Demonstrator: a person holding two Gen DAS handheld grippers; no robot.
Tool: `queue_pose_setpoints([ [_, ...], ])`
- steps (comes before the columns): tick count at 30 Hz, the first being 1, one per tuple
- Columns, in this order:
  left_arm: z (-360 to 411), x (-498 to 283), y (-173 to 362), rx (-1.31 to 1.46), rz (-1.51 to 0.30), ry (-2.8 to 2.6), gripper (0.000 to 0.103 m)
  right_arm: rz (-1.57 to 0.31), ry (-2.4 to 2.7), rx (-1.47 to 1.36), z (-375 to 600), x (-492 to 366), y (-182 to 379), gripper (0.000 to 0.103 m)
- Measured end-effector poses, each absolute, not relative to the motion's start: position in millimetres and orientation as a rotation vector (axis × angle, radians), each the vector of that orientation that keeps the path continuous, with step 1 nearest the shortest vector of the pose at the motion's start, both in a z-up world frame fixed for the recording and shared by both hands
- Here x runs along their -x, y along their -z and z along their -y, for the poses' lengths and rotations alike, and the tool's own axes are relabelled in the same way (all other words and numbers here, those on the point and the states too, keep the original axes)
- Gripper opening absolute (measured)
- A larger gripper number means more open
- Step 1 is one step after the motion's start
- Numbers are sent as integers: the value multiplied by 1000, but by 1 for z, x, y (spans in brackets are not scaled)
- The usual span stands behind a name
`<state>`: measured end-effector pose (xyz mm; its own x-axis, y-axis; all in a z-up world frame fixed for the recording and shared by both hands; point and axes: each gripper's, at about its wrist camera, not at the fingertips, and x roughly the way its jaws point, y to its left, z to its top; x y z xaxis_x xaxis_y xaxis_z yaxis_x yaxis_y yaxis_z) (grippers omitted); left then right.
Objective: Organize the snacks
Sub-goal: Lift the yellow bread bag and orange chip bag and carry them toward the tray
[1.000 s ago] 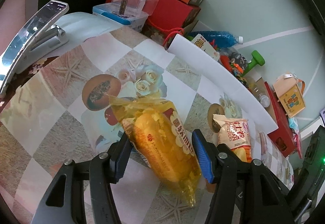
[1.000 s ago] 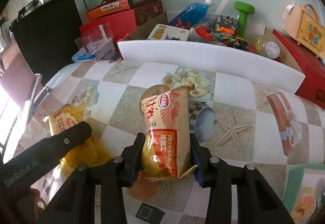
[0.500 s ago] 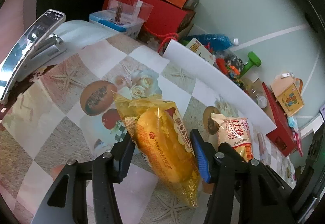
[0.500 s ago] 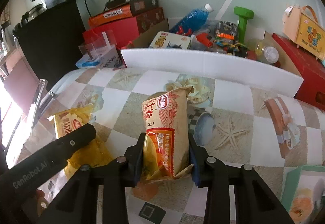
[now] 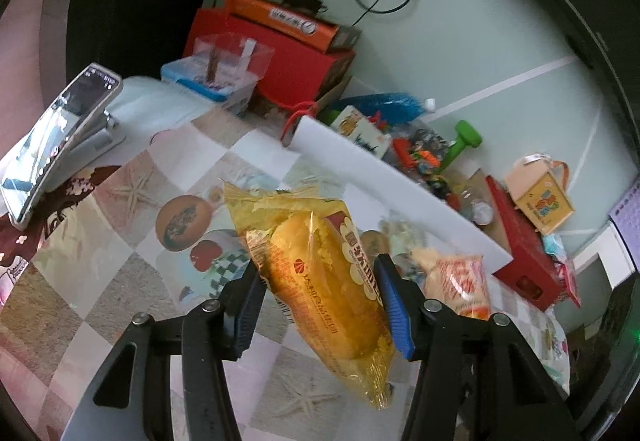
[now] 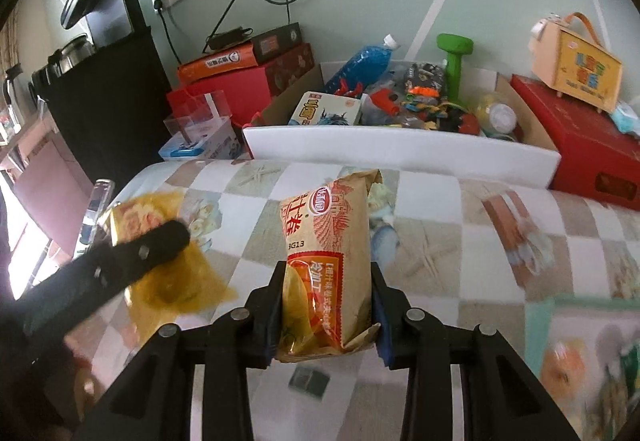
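The yellow bread packet point(image 5: 320, 277) is clamped between the pads of the left gripper point(image 5: 318, 301), and the brown snack bag point(image 6: 326, 269) is pinched the same way in the right gripper point(image 6: 326, 315). Both packets now hang free above the table point(image 6: 460, 249). One second ago they were lower and close to the cloth, so in this short time both have been lifted, and the wall behind takes more of each view. In the right view the left gripper point(image 6: 120, 261) looks blurred, which suggests it is in motion. I judge that the pick-up is done and the carrying step is starting; where the snacks should go is not shown.

The table has a checkered cloth with printed starfish, flowers and fruit. A phone on a stand point(image 5: 60, 137) is at its left edge. Along the far edge a white board point(image 6: 400, 151) stands, and behind it is an open cardboard box point(image 6: 516, 109) with a blue bottle point(image 6: 360, 63), a green dumbbell point(image 6: 454, 61) and small toys. Red boxes point(image 6: 240, 93) are stacked at the pale green wall, with cables above them.
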<state>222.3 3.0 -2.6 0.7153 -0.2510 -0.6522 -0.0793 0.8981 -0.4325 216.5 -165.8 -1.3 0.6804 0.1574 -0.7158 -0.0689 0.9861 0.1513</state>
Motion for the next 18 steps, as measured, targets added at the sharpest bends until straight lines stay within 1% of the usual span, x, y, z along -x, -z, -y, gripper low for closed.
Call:
queue_pose_setpoints([
  [5, 12, -209, -7, 435, -808, 131, 56, -811, -90, -128, 179, -177, -20, 39],
  [9, 32, -188, -25, 416, -821, 179, 56, -811, -46, -163, 200, -134, -31, 39],
  [13, 66, -161, -45, 379, -816, 270, 56, -789, 58, -193, 236, -95, -47, 39],
  [18, 116, -130, -52, 319, -838, 417, 56, -779, 216, -236, 292, -45, -54, 39],
])
